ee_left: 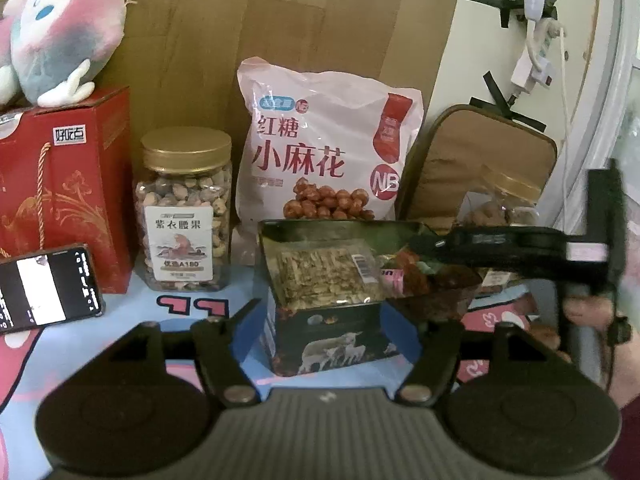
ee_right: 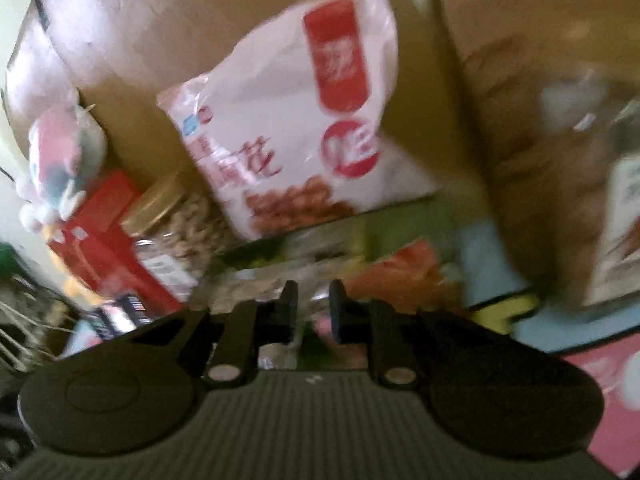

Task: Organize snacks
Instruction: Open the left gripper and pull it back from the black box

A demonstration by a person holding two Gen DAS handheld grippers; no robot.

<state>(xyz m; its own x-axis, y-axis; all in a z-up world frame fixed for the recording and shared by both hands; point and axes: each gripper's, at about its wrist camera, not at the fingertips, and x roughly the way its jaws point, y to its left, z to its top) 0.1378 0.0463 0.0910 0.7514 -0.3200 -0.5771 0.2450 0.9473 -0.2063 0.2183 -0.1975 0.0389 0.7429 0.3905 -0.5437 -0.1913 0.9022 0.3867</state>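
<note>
A dark open tin box with sheep on its front stands between my left gripper's wide-open fingers. A clear pack of nut brittle and red-wrapped snacks lie in it. My right gripper reaches over the tin from the right. In the blurred right wrist view its fingers stand a narrow gap apart over the snacks; whether they pinch anything is unclear. A pink-white snack bag leans behind.
A gold-lidded cashew jar and a red gift box with a plush toy on top stand at the left. A phone lies front left. A second jar and a tan cushion are at the right.
</note>
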